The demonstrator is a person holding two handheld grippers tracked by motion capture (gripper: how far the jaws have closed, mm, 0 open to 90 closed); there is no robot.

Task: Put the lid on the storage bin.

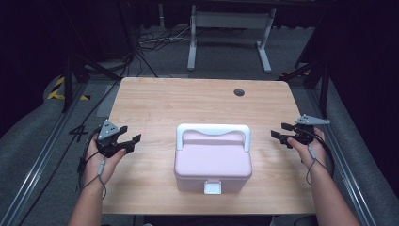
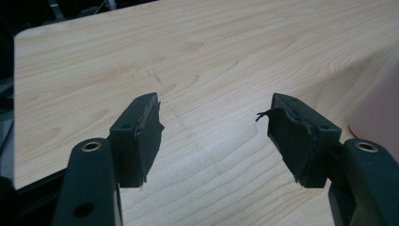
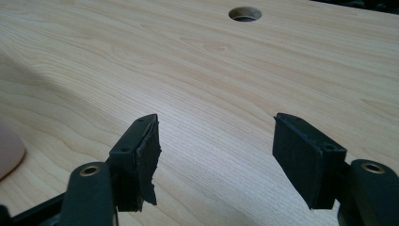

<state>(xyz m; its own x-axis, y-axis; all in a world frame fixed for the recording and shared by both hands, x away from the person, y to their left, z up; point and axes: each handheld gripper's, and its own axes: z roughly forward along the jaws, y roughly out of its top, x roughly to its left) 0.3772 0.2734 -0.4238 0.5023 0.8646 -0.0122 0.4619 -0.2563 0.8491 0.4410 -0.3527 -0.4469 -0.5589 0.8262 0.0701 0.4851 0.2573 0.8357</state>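
Pink storage box (image 1: 212,162) sits near front-middle of wooden table (image 1: 197,101), lid shut, white carry handle (image 1: 212,129) folded along rear of lid, white latch (image 1: 212,188) on front face. Likely rigid plastic, light if empty, smooth sides probably slippery for pads. Best hold: handle bar, or latch tab for opening. Left gripper (image 1: 131,140) and right gripper (image 1: 277,136) flank box, well apart from it, jaws spread wide, nothing between them.

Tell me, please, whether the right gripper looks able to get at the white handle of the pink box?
Probably yes: the right gripper is open, empty, and only bare table lies between it and the handle.
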